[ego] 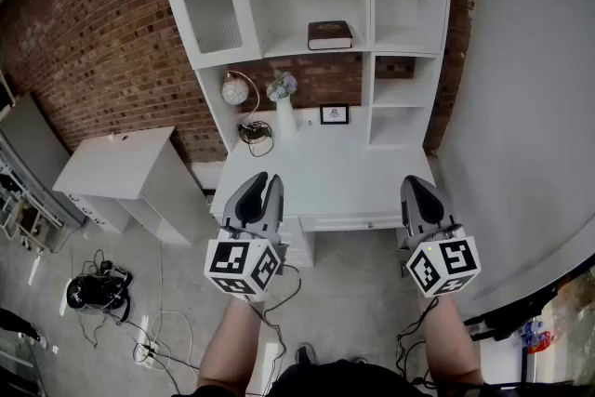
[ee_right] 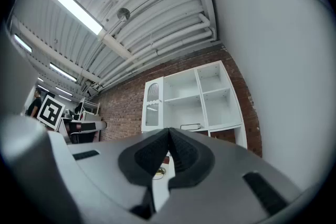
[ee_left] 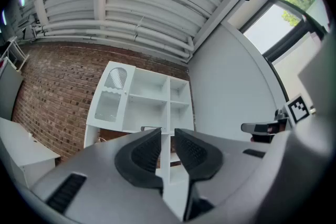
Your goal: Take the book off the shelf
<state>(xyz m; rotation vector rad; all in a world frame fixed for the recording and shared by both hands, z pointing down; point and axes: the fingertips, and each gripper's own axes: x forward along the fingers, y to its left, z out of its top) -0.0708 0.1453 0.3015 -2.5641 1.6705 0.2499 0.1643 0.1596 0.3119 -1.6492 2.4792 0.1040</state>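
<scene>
Dark, flat-lying hardback book rests on the centre shelf of the tall white shelving unit, well apart from both grippers. I hold the left gripper and right gripper low in front of the white worktop, likely a ready pose before reaching. Right jaws are pressed together, left jaws all but closed, both empty. Red brick wall behind, grey floor below.

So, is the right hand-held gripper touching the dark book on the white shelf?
Apart: head view shows the right hand-held gripper well short of the dark book.
</scene>
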